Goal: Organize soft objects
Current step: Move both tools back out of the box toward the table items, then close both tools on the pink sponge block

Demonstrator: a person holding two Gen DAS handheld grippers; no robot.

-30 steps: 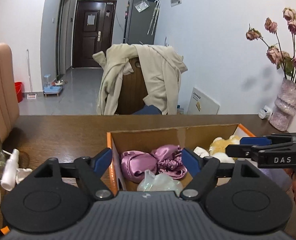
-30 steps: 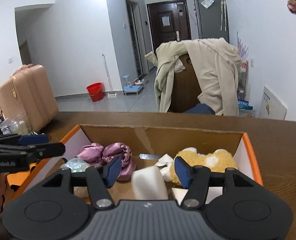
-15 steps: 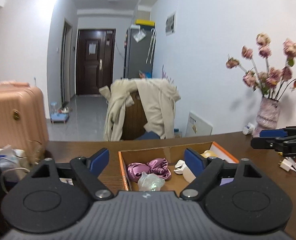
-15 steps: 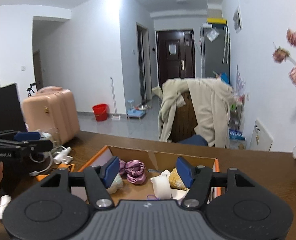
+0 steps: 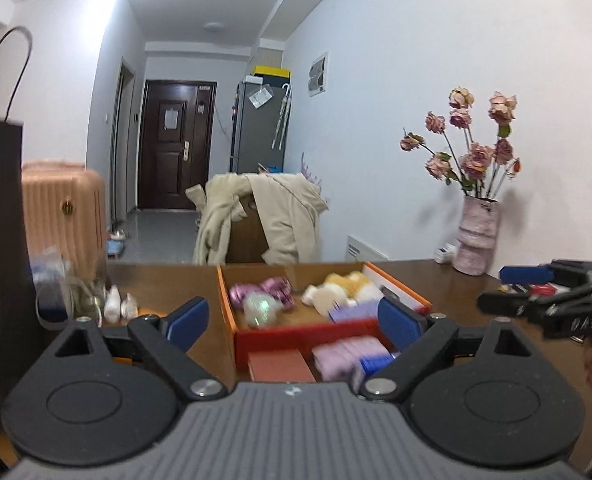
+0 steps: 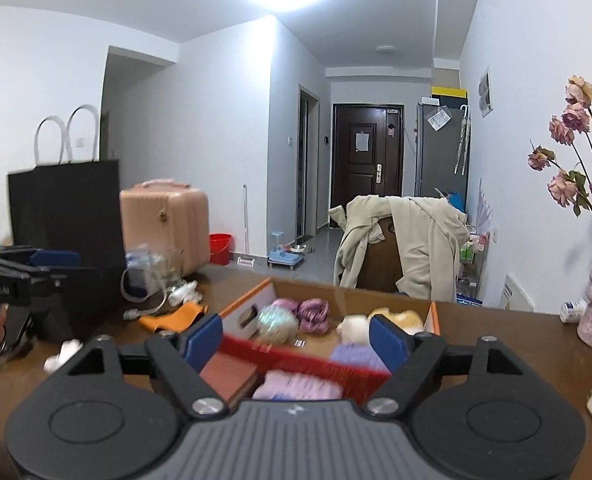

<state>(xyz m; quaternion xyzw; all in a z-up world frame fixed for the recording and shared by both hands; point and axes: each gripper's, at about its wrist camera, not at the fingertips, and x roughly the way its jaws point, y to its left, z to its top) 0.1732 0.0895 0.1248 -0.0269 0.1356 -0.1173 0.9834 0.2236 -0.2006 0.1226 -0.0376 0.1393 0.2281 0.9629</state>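
Left gripper [image 5: 294, 320] and right gripper [image 6: 296, 334]: 2 sets of jaws opening wide, holding nothing (cardboard box [image 5: 399, 286] of soft objects [image 5: 274, 290] beyond them).

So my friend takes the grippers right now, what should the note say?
Left gripper: jaws opening, nothing between them.
Right gripper: jaws opening, also empty.
Both hang in front of the box, apart from it.
In the box: purple scrunchies, a shiny ball, a yellow plush, white soft bits, a lilac cloth.
Another lilac cloth lies outside, in front of the box; it probably goes in next.
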